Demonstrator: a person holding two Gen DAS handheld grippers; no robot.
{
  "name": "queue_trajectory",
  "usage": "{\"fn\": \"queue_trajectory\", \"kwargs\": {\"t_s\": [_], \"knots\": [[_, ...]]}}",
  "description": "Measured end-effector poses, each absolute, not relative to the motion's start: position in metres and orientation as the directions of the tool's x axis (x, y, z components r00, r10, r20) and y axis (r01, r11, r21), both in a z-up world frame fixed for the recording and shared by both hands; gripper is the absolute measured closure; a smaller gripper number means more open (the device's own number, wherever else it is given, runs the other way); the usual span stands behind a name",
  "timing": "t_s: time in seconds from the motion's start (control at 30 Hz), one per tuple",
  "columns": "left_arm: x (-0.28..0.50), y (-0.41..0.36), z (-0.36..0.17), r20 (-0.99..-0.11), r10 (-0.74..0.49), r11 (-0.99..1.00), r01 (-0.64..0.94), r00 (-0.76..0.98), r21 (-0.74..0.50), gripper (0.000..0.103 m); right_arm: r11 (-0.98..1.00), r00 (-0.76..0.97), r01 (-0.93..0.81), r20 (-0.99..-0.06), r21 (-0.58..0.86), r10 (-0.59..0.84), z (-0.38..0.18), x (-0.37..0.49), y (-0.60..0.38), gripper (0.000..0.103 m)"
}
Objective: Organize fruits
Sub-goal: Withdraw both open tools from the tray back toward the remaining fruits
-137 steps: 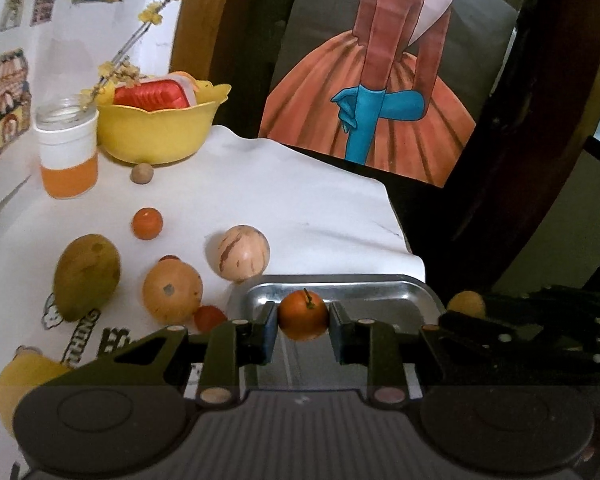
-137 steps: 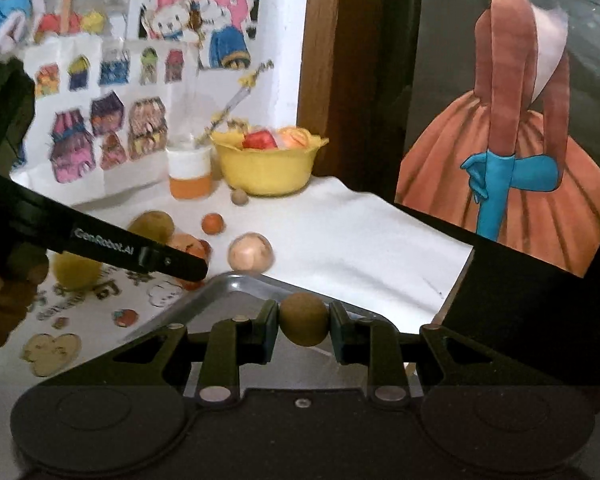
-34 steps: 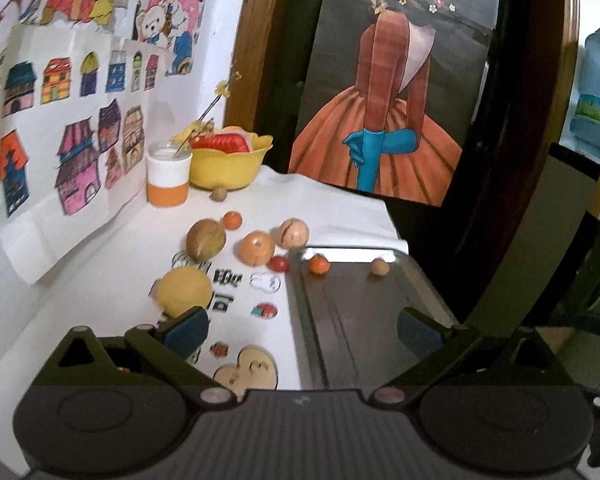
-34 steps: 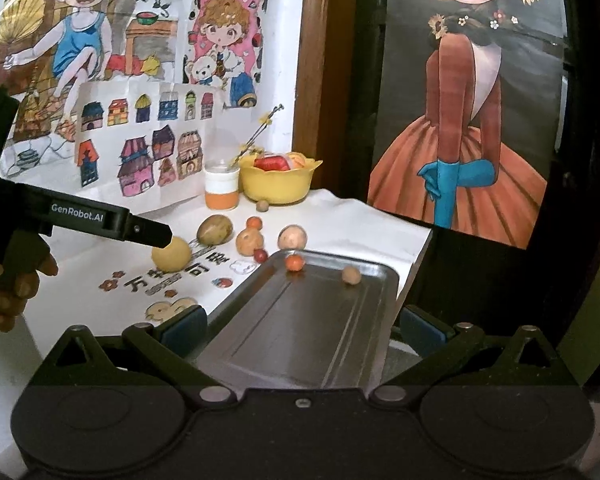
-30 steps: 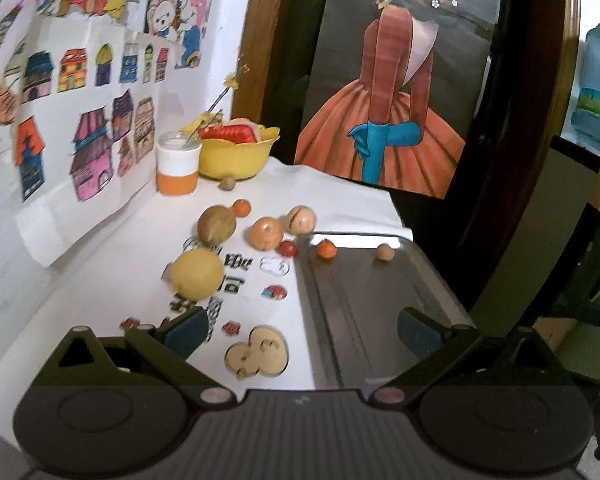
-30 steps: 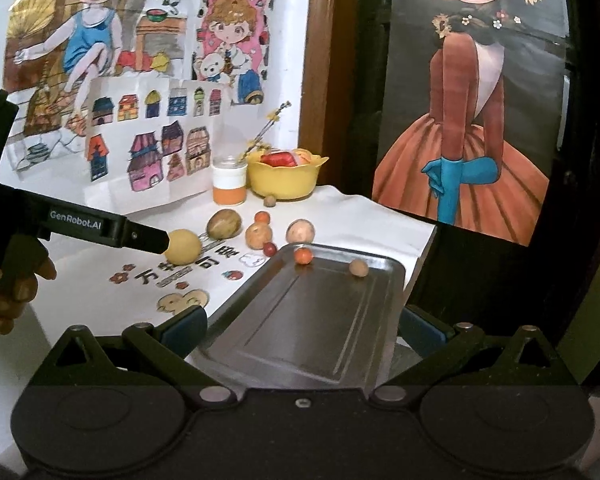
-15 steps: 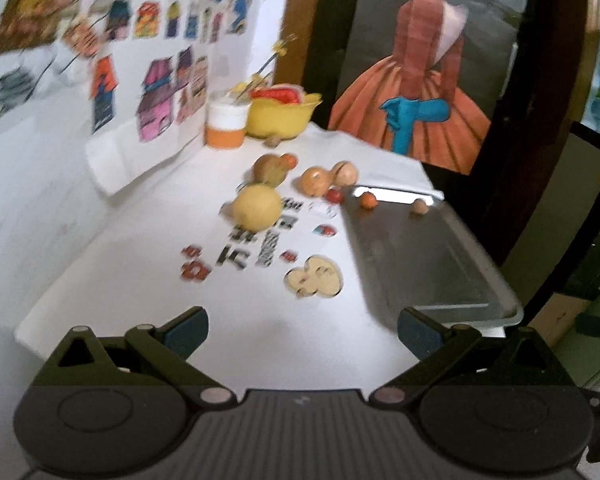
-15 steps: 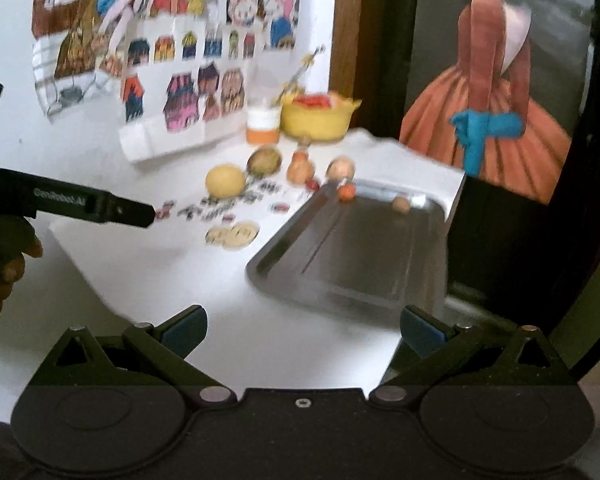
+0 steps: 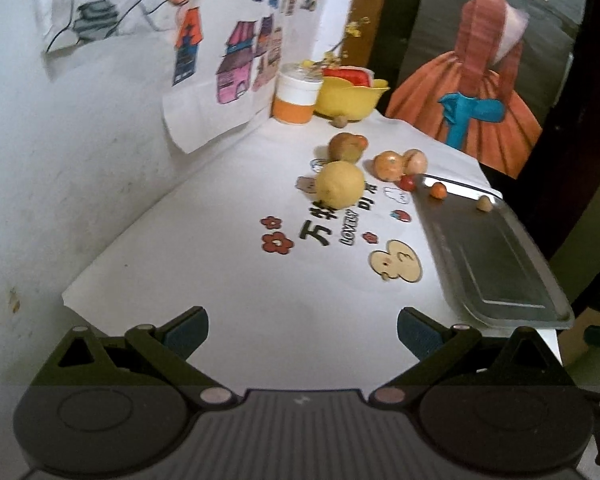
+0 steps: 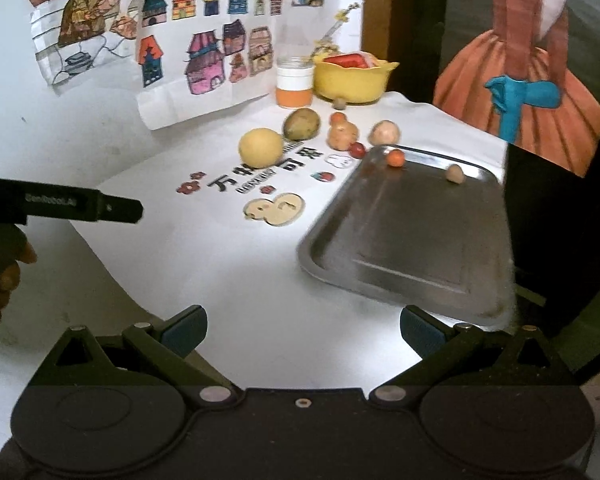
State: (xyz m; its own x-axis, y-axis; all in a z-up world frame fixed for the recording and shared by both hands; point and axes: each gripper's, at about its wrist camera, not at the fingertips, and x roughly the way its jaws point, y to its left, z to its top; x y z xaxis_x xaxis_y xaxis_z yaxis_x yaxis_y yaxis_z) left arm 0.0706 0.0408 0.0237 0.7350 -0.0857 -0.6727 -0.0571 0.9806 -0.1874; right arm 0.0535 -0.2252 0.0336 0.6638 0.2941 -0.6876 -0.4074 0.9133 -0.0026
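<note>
Large black Chinese characters, the first reading "万", cross the white table cover. Smaller lettering beneath them is too blurred to read, as is the left gripper's white branding.

Silver tray; yellow bowl; orange-and-white cup; white cloth, red flower prints; yellow round fruit.

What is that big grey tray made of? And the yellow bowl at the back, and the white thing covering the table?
The tray looks like metal, probably steel: grey, shiny, with a pressed rim. The yellow bowl seems to be plastic: one even bright colour, smooth with a soft sheen. The table cover looks like printed paper or thin plastic sheet: flat, white, with cartoon prints and a curling edge. I cannot say which.
</note>
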Motion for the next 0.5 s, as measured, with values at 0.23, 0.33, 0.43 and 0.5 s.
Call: {"fn": "queue_trajectory", "kwargs": {"t_s": [0.23,0.33,0.43,0.5], "knots": [[0.092,0.053,0.018,-0.674,-0.076,0.973,-0.094,0.735,-0.212,0.000,0.896,0.662,-0.443,-0.669,0.014,0.338,0.049,0.086,-0.209,0.001],[0.105,0.056,0.017,-0.672,-0.075,0.969,-0.106,0.737,-0.225,0.000,0.898,0.685,-0.441,-0.646,0.000,0.336,0.055,0.103,-0.207,0.001],[0.119,0.057,0.017,-0.668,-0.079,0.966,-0.110,0.740,-0.235,0.001,0.899,0.709,-0.438,-0.620,-0.014,0.336,0.061,0.121,-0.207,0.001],[0.129,0.056,0.018,-0.664,-0.081,0.965,-0.109,0.743,-0.239,0.001,0.896,0.720,-0.443,-0.606,-0.025,0.339,0.064,0.134,-0.207,0.001]]}}
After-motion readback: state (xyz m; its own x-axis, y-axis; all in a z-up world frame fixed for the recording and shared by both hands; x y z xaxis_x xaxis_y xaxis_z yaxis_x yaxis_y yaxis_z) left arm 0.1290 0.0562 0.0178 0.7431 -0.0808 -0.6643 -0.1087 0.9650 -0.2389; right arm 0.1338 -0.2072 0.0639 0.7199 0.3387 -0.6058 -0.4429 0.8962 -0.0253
